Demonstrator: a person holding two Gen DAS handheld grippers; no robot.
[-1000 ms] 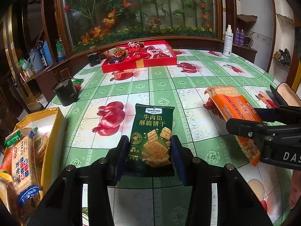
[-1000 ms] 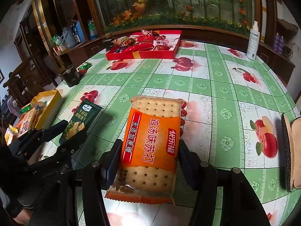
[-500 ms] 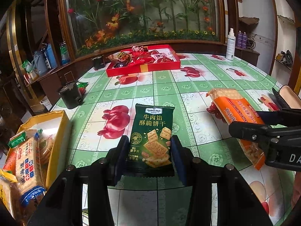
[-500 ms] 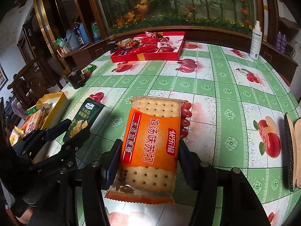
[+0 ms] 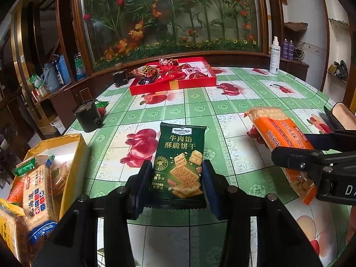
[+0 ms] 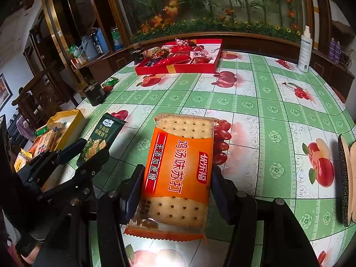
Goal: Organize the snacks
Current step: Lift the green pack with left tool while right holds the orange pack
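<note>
Green beef-filled cracker packet (image 5: 180, 166) sits clamped between the left gripper (image 5: 175, 187) pads, above the tablecloth. Beside it, the right gripper (image 6: 175, 198) clenches an orange soda cracker pack (image 6: 178, 173). Yellow snack box (image 5: 71, 155) lies left of both.

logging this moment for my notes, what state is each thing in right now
left claw: shut on the green cracker pack
green cracker pack: sealed, gripped by its sides
right claw: shut on the orange cracker pack
orange cracker pack: sealed, gripped by its sides
yellow box: open, holds snack packs
red box: open, holds wrapped sweets
spray bottle: upright, capped
</note>
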